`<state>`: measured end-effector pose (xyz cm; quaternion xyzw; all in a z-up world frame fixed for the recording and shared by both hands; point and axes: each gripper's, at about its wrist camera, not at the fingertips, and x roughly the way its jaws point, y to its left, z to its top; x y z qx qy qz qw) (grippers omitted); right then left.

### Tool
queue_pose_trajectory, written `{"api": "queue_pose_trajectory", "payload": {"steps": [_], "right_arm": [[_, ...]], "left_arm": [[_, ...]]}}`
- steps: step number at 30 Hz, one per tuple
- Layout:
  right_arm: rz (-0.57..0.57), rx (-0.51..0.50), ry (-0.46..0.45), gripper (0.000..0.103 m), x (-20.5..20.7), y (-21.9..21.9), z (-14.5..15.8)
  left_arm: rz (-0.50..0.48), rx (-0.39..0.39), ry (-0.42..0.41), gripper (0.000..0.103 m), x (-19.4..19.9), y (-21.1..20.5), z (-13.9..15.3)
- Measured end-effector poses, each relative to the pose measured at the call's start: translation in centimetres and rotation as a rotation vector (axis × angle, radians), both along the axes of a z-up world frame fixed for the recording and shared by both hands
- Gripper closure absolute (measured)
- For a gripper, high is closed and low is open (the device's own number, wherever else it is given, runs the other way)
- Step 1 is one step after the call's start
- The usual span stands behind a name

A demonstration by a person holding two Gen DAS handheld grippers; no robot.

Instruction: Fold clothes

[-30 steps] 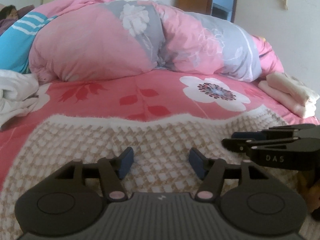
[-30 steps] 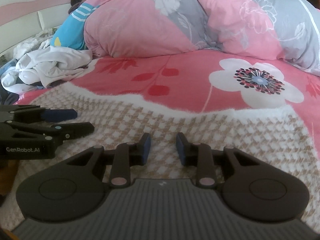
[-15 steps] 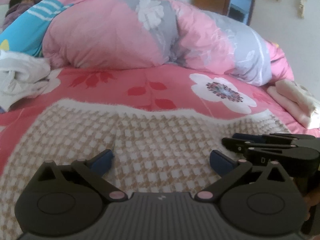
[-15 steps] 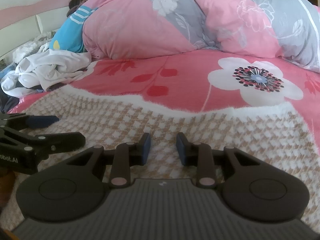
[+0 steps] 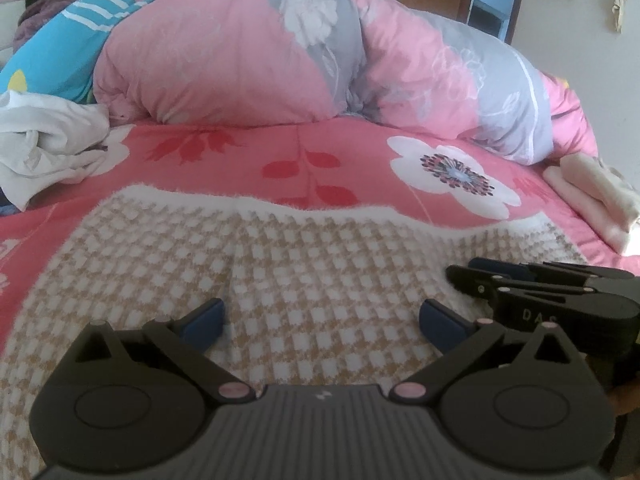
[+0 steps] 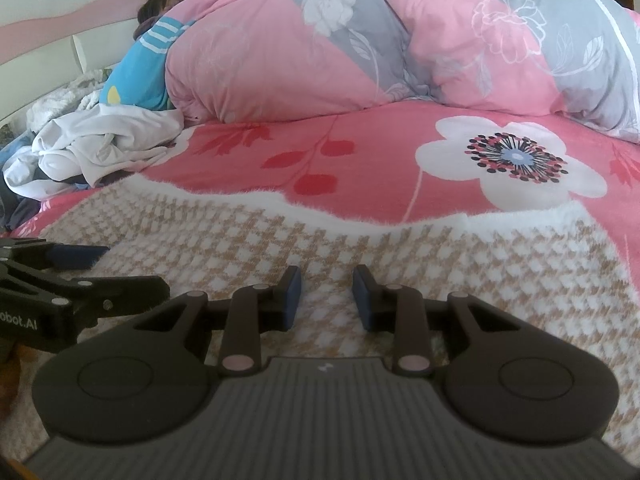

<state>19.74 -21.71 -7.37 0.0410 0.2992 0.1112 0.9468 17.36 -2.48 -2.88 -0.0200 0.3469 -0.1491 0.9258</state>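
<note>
Spreading far wider than a second ago: left gripper [image 5: 322,322], blue pads now well apart and gripping nothing, hovering low at the bottom centre of the left wrist frame over the tan-and-white houndstooth knitted garment [image 5: 320,272] lying flat on the pink floral bedsheet [image 5: 248,160]. Keeping the same narrow gap as before, with nothing between the pads: right gripper [image 6: 327,294], level and low over the same garment, bottom centre of its frame. Lying at centre left: crumpled white clothing [image 6: 96,144]. Resting at the right edge: folded pale pink clothes [image 5: 592,196]. Filling the top: pink-and-grey floral duvet [image 5: 320,60].
</note>
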Motion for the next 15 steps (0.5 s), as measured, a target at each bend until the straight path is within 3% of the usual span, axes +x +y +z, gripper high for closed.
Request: {"api": "queue_pose_trajectory", "payload": {"steps": [8,15], "right_arm": [[-0.002,0.005,-0.002,0.075,0.0,-0.1,0.0],[-0.002,0.011,-0.003,0.075,0.0,-0.3,-0.1]], "left_arm": [[0.04,0.003,-0.021,0.0,-0.7,-0.3,0.3],[0.087,-0.004,-0.203,0.009,-2.8,1.2,2.9]]}}
